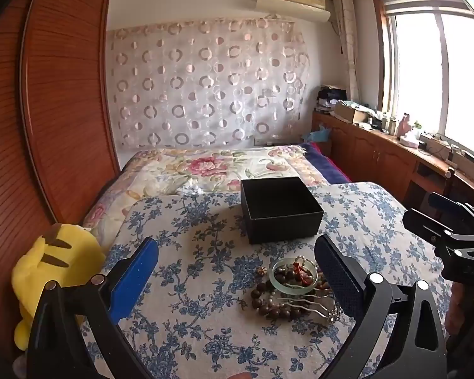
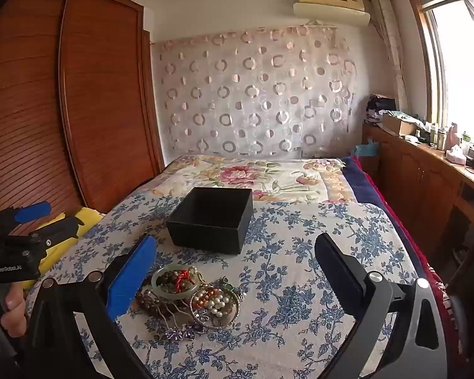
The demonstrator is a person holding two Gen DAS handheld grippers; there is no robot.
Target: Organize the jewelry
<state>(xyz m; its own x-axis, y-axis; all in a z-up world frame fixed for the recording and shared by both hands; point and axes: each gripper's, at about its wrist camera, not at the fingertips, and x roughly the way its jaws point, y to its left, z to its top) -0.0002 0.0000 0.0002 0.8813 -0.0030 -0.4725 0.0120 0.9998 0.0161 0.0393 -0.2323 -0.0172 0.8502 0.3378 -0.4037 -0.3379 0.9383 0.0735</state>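
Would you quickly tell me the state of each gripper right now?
Left gripper: open, holding nothing, above the heap of bead and pearl jewellery.
Right gripper: open, holding nothing.

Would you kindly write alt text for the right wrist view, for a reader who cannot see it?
The right tongs stand open above a pile of jewelry, a green bangle and pearl beads among it, on a blue floral bedspread. An empty black box sits just beyond the pile. The left tongs, held in a hand, show at the left edge.
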